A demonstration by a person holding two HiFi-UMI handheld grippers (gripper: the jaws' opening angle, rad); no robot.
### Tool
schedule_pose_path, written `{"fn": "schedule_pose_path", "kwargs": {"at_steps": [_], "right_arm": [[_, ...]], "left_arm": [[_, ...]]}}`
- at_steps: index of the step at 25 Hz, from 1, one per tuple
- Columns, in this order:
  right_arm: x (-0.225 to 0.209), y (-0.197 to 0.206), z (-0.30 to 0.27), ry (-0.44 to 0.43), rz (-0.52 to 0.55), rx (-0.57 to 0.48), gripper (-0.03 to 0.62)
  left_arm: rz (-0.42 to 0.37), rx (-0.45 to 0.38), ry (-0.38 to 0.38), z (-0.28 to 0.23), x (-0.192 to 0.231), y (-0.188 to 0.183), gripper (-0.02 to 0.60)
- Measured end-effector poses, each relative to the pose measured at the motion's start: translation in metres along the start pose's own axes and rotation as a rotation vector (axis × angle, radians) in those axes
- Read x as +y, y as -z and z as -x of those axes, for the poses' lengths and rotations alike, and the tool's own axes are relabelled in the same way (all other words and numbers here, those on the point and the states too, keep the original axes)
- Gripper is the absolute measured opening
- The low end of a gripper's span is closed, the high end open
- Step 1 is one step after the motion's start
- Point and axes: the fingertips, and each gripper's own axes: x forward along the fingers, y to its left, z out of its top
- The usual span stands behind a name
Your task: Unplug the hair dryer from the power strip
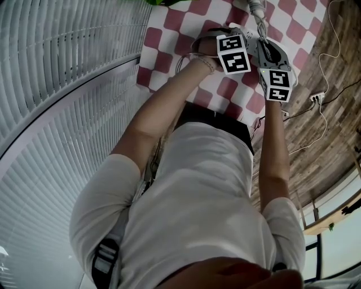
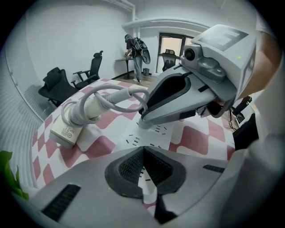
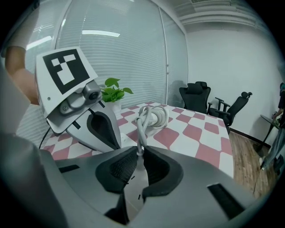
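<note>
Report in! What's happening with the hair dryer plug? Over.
Right hand-held gripper shut on plug, not yet out of power strip. Left hand-held gripper shut, empty, over the strip. Nothing blocking. Over.

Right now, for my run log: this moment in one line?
left gripper: shut, over power strip | right gripper: shut on plug | plug: seated

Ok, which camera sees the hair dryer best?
The left gripper view: the hair dryer lies close and large on the checked cloth, its cord looped round it. The right gripper view shows it smaller and farther off, beyond the tongs. The head view catches what seems only a bit at the top edge.
</note>
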Motion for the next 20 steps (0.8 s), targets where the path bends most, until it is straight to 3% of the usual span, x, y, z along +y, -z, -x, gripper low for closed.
{"fn": "schedule_pose_path", "kwargs": {"at_steps": [14,20], "right_arm": [[-0.002,-0.001,0.000,-0.013,-0.012,0.018,0.067],[-0.008,-0.027,0.008,0.004,0.011,-0.040,0.067]], "left_arm": [[0.030,-0.002,0.015,0.000,0.001,-0.002,0.031],[0.039,-0.004,0.022,0.001,0.001,-0.003,0.031]]}}
